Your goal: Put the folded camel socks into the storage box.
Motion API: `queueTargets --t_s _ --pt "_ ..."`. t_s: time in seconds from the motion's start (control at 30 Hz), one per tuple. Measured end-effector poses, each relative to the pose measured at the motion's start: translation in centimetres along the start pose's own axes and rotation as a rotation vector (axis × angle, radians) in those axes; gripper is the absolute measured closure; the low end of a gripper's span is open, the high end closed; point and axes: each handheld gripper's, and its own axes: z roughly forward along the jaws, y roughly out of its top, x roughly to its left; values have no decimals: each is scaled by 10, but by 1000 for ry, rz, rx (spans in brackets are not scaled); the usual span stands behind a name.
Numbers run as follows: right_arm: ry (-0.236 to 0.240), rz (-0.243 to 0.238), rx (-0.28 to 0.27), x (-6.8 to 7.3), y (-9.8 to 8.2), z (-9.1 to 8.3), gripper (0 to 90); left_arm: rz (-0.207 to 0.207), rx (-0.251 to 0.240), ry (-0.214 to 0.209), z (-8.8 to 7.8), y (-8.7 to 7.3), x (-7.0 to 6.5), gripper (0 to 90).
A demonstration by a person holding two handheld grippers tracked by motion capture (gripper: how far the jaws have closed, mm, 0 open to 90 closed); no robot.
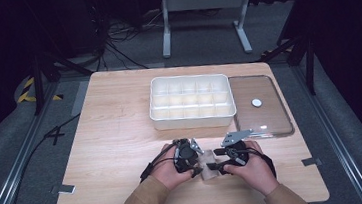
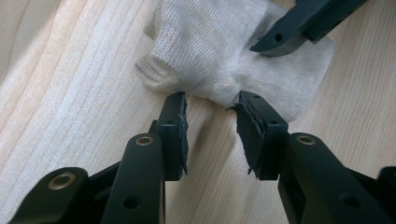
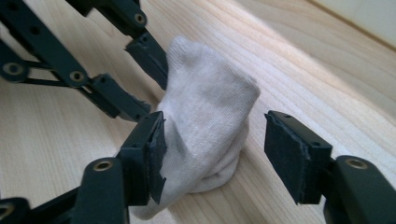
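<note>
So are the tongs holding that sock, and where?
No, nothing is held. The sock lies on the table between the right tongs' open jaws; the left tongs stand open at its edge.

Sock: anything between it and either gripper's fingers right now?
Nothing visible. The sock lies on bare table; the right gripper straddles it with open fingers, and the left gripper sits at its edge, open.
</note>
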Motion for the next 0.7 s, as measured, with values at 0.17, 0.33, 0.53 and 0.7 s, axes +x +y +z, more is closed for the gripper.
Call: queueTargets --t_s 0.17,0.33,0.53,0.7 --pt "34 30 23 -4 -1 8 367 4 13 5 1 0 -1 635" --pt "112 59 36 -6 0 14 437 2 22 5 1 -2 -3 654" --pt "149 67 39 -7 1 17 505 -8 13 2 -1 -5 -2 651" --pt "167 89 44 -6 2 16 630 -18 5 2 -5 -7 -1 639"
